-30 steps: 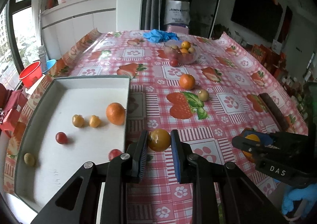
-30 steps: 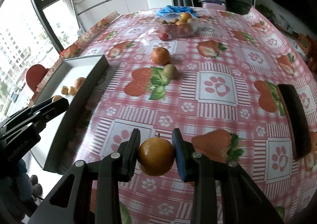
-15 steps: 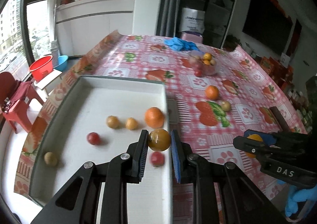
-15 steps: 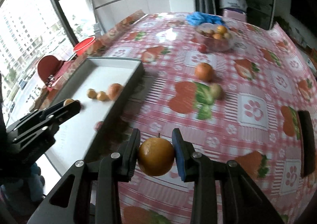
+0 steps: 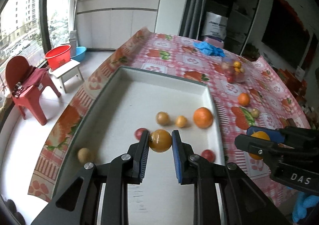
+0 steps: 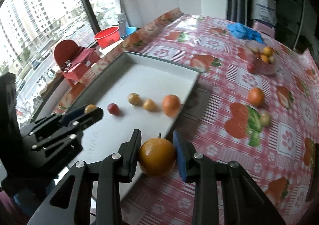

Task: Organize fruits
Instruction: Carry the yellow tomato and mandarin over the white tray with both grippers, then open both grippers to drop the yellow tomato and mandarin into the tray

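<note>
My left gripper (image 5: 160, 141) is shut on a small yellow-orange fruit (image 5: 160, 140) and holds it above the white tray (image 5: 163, 83). The tray holds an orange (image 5: 203, 117), two small yellow fruits (image 5: 181, 121), two red ones (image 5: 208, 154) and a tan one (image 5: 83, 154). My right gripper (image 6: 157, 153) is shut on a bigger yellow-orange fruit (image 6: 157, 157), above the tray's right rim (image 6: 189, 93). It also shows in the left wrist view (image 5: 257, 141). On the tablecloth lie an orange (image 6: 256, 96) and a small greenish fruit (image 6: 265, 119).
A clear bowl of small fruits (image 6: 263, 59) stands far on the table with a red fruit (image 6: 250, 67) beside it and blue gloves (image 6: 244, 30) behind. A red chair (image 5: 26, 87) and red and blue basins (image 5: 58, 57) stand on the floor at the left.
Both grippers have moved left with their fruits. The left one went from the tray's right rim to over the tray's middle; the right one went from over the tablecloth to the tray's rim.
</note>
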{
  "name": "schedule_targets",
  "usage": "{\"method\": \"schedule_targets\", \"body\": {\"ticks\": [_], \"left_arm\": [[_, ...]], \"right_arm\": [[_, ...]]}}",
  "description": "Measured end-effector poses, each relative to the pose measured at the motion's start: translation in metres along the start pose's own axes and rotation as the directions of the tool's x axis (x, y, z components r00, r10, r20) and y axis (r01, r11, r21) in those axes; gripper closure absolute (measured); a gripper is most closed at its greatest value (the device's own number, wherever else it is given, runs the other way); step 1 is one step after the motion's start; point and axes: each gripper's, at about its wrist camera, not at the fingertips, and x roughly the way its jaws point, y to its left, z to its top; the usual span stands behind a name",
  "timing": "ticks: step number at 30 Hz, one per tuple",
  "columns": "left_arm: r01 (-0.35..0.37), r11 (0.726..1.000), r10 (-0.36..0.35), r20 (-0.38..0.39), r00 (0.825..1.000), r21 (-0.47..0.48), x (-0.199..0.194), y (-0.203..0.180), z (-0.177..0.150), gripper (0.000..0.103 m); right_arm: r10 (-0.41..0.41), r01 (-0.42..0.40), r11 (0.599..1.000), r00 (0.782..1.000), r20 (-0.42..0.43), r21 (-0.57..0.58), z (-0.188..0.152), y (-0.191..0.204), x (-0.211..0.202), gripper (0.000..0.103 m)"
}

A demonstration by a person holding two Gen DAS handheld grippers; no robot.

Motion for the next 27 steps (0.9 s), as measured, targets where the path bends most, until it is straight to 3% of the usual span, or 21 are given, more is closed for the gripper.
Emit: {"method": "schedule_targets", "body": {"ticks": [16, 18, 21, 23, 27], "left_arm": [[-0.034, 0.998, 0.030, -0.073, 0.997, -0.056, 0.019, 0.029, -0.013, 0.079], [-0.037, 0.997, 0.031, -0.084, 0.996, -0.063, 0.021, 0.031, -0.015, 0.077], [-0.081, 0.993, 0.075, -0.068, 0.995, -0.082, 0.018, 0.033, -0.017, 0.017], [-0.091, 0.990, 0.088, -0.034, 0.996, -0.104, 0.012, 0.037, -0.018, 0.013], [-0.070, 0.990, 0.063, -0.062, 0.996, -0.123, 0.013, 0.041, -0.015, 0.013]], "right_arm": [[0.049, -0.052, 0.997, 0.997, -0.062, -0.051, 0.002, 0.032, 0.024, 0.067], [0.050, -0.054, 0.997, 0.997, -0.063, -0.057, 0.003, 0.033, 0.024, 0.062], [0.053, -0.056, 0.997, 0.997, -0.054, -0.050, 0.004, 0.032, 0.021, 0.048], [0.048, -0.051, 0.998, 0.998, -0.046, -0.045, 0.004, 0.029, 0.018, 0.041], [0.046, -0.047, 0.998, 0.998, -0.032, -0.037, 0.003, 0.025, 0.013, 0.029]]}}
